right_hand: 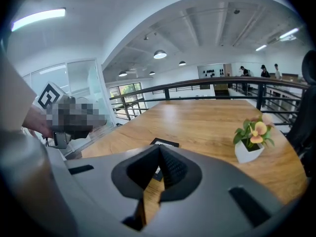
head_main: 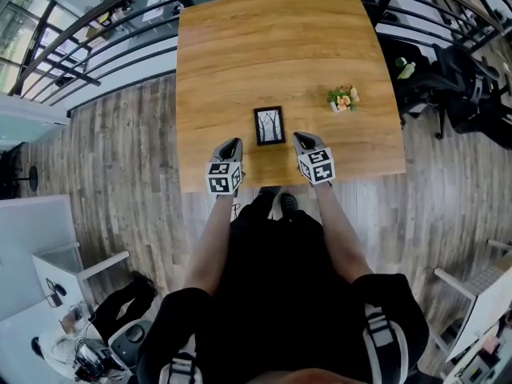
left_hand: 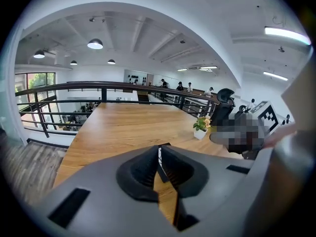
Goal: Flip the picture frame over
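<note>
A small black picture frame [head_main: 269, 126] lies flat near the front of the wooden table [head_main: 280, 46], face up, showing bare trees on white. My left gripper [head_main: 233, 143] hangs just left of its near corner and my right gripper [head_main: 301, 138] just right of it; neither touches the frame. Both are shut with nothing between the jaws. In the left gripper view the left gripper [left_hand: 159, 153] hides all but a sliver of the frame [left_hand: 165, 144]. In the right gripper view the frame's far edge [right_hand: 164, 143] shows above the right gripper [right_hand: 159, 151].
A little potted plant with orange flowers [head_main: 342, 98] [left_hand: 200, 127] [right_hand: 252, 139] stands to the right of the frame. A black railing [head_main: 96, 62] runs behind and left of the table. A dark office chair [head_main: 456, 86] stands at the right. The table's front edge is right under my grippers.
</note>
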Demonstrator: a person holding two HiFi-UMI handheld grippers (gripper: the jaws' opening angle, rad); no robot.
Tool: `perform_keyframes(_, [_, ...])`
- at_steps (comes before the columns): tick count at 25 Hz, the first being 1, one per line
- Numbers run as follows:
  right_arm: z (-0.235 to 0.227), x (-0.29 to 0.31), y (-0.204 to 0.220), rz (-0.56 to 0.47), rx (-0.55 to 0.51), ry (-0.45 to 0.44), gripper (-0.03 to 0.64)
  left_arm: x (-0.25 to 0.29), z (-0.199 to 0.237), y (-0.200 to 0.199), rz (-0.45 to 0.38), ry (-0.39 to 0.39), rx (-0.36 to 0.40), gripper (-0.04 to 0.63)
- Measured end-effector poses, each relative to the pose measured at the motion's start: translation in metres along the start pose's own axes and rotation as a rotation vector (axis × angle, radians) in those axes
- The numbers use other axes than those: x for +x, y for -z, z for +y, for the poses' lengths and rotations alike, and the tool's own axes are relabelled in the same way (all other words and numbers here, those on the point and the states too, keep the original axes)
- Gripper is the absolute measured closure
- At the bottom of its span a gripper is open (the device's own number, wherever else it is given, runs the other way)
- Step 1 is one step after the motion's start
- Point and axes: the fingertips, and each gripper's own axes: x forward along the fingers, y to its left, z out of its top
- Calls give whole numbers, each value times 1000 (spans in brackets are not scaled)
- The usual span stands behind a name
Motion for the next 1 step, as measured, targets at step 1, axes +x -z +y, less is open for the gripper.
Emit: perform_keyframes(1, [1,-3,1,-2,-2,-2,610,-3,-2,0,-1,-4,1,560])
